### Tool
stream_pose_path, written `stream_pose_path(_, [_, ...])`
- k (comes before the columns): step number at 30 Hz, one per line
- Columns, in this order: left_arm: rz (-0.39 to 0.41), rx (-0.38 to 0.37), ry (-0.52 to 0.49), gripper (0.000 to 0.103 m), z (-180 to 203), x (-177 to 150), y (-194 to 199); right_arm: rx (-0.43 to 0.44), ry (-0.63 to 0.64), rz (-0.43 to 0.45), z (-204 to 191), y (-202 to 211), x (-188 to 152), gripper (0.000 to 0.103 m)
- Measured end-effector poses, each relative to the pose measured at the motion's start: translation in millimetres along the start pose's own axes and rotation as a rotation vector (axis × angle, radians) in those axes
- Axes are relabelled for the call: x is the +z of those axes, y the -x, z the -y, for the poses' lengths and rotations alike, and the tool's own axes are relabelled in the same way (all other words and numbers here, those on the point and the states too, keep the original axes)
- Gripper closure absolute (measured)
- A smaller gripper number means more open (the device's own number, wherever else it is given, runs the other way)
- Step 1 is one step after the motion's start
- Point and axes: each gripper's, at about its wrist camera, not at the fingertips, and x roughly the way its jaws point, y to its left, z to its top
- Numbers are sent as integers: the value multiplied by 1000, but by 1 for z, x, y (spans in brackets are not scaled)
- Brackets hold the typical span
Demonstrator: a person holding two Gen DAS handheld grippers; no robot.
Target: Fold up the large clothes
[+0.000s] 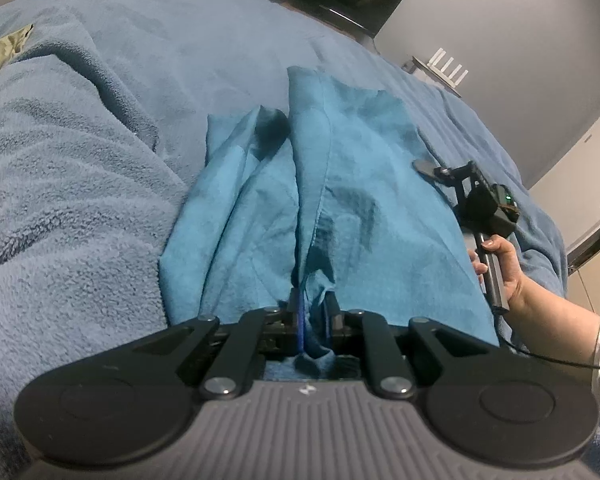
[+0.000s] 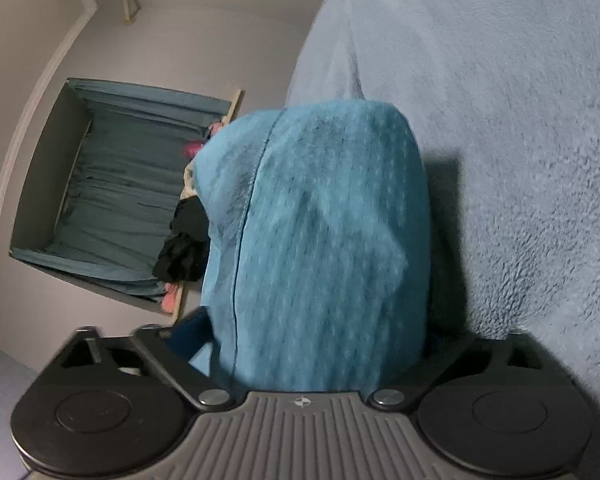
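Where blanket (image 1: 80, 200) bunches, garment (image 1: 340, 200) alongside

A teal garment (image 1: 340, 184) lies rumpled at the centre of the frame on the bed, folded lengthwise into long creases, its near edge bunched up; in the right view it bulges centre-frame.

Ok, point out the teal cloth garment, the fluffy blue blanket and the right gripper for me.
Teal cloth garment (image 1: 352, 184): left wrist view, on its flat upper panel.
Fluffy blue blanket (image 1: 80, 200): left wrist view, on a bare fold beside the garment.
Right gripper (image 1: 430, 169): left wrist view, on the one fingertip visible, at the garment's edge.
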Motion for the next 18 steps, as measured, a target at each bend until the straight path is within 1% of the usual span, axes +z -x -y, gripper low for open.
stream_pose_path(1, [-1,3,4,94,0,0,0,-33,40,21,-7,1,-2,27])
stream_pose_path(2, [-3,7,8,94,1,0,-1,-55,67,34,-16,1,-4,33])
stream_pose_path(5, [-18,23,9,94,8,8,-7,-144,152,66,-50,6,-1,40])
stream_pose_path(6, [-26,29,-3,95,13,13,-12,-167,189,78,-63,9,3,41])
stream_pose_path(8, [-43,37,-58,95,27,23,-30,-200,279,105,-87,21,17,42])
stream_pose_path(10, [-54,38,-128,95,48,37,-55,-233,342,103,-103,32,41,43])
stream_pose_path(12, [-44,32,-188,95,67,51,-83,-290,385,87,-115,46,74,43])
stream_pose_path(14, [-36,3,-200,95,81,67,-115,-340,397,71,-126,63,109,43])
stream_pose_path(16, [-14,-22,-199,95,91,80,-145,-402,433,70,-130,67,144,42])
stream_pose_path(18, [12,-39,-221,95,102,90,-167,-429,461,78,-135,68,172,42])
